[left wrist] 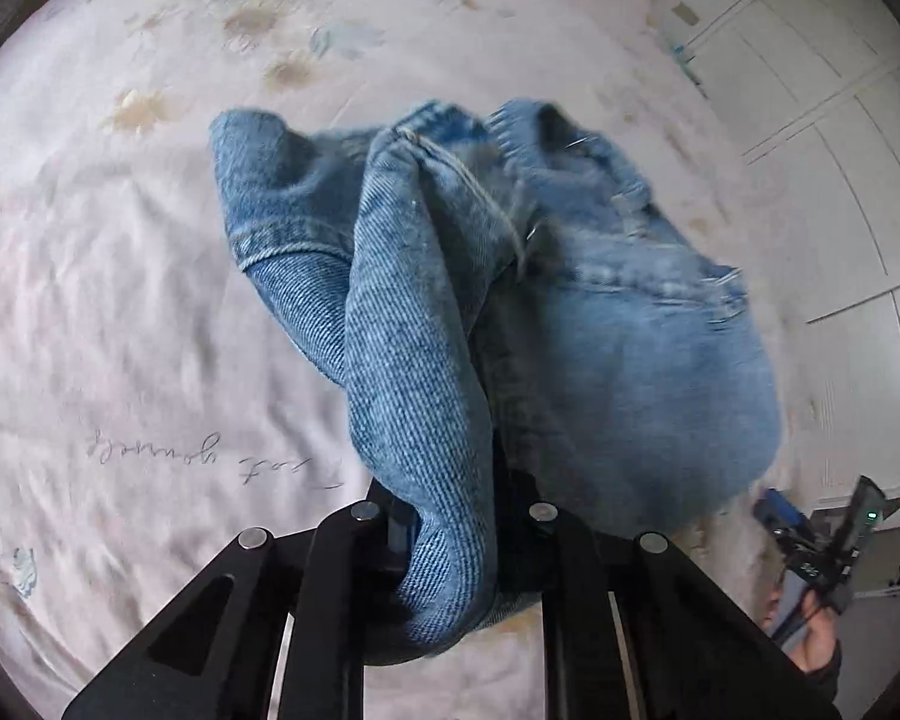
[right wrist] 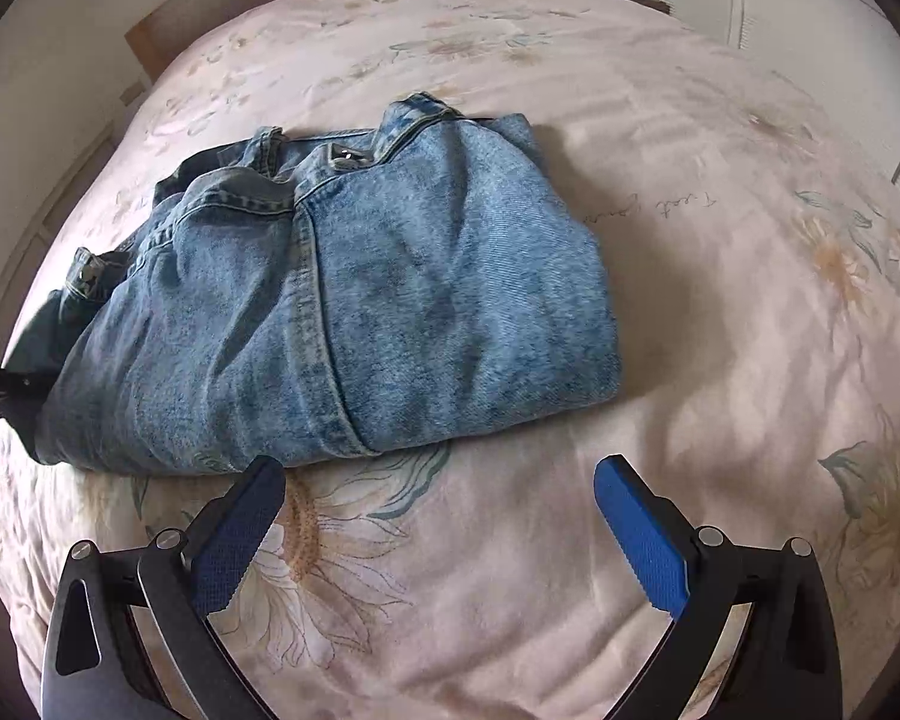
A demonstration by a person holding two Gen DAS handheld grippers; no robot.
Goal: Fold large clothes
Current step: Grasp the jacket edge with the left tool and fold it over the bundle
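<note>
Blue denim jeans [right wrist: 360, 300] lie folded in a thick bundle on a pale floral bedspread [right wrist: 720, 300]. In the left wrist view my left gripper [left wrist: 450, 498] is shut on a fold of the jeans [left wrist: 570, 300], which drapes over and hides its fingertips; the cloth is lifted and bunched in front of the camera. The same gripper shows as a black shape [right wrist: 0, 390] at the bundle's left end. My right gripper [right wrist: 438, 480] stands open just in front of the jeans' near edge, with only bedspread between its blue pads. It also appears, held by a hand, at the lower right [left wrist: 810, 540].
White panelled wardrobe doors [left wrist: 840, 180] run along the bed's side. A wooden headboard [right wrist: 210, 6] and a pale wall bound the far end. Bedspread [left wrist: 120, 300] with handwriting print spreads wide around the jeans on all sides.
</note>
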